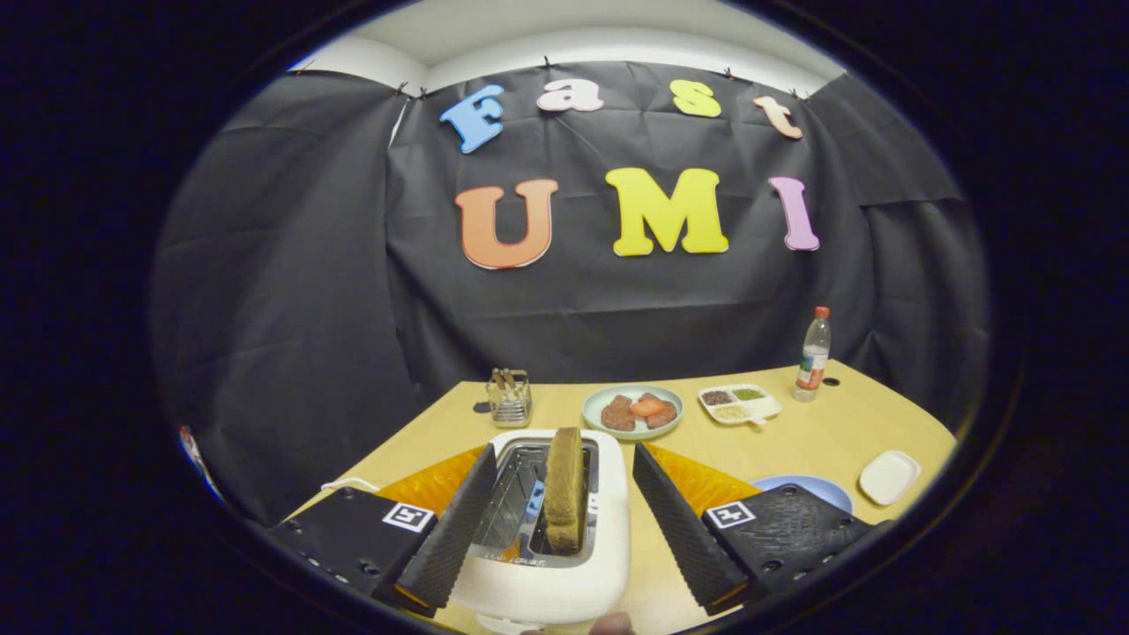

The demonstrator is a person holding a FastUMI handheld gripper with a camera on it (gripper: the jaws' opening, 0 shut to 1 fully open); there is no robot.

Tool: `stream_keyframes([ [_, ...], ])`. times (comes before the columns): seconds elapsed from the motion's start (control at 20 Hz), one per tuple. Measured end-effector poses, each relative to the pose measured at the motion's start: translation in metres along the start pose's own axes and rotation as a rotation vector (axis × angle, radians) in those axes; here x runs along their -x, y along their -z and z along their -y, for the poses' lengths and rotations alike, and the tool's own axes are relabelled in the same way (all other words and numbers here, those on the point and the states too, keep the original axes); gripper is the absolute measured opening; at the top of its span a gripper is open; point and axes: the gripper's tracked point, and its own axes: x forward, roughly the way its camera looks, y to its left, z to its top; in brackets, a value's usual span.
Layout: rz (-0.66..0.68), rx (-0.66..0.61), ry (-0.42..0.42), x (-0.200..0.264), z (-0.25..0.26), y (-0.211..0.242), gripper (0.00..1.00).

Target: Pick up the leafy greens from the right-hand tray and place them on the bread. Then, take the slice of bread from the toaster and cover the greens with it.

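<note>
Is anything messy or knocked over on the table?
Nothing stands out. The bread slice stands upright in the toaster, between the open gripper fingers. The bottle is upright, and the plate looks tidy.

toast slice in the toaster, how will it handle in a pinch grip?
The slice stands upright on edge, holding its shape, so it is probably stiff rather than floppy. Its surface looks coarse and dry, likely grippy but crumbly under a hard squeeze. The gripper is open with a finger either side of the toaster; the slice likely lifts out lightly.
</note>
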Motion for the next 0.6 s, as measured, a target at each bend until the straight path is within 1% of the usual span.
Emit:
stream_keyframes([
  [0.15, -0.039, -0.002, -0.008, -0.011, -0.002, 0.007, 0.77],
  [0.35, -0.056, -0.018, 0.001, -0.015, 0.002, 0.009, 0.36],
  [0.4, -0.057, -0.023, 0.004, -0.016, 0.003, 0.007, 0.29],
  [0.45, -0.059, -0.026, -0.002, -0.015, 0.002, 0.008, 0.16],
  [0.5, -0.06, -0.036, -0.01, -0.013, 0.001, 0.006, 0.16],
  [0.55, -0.056, -0.038, -0.028, -0.012, -0.001, 0.003, 0.08],
  [0.6, -0.041, -0.036, -0.04, -0.009, -0.002, -0.003, 0.08],
])
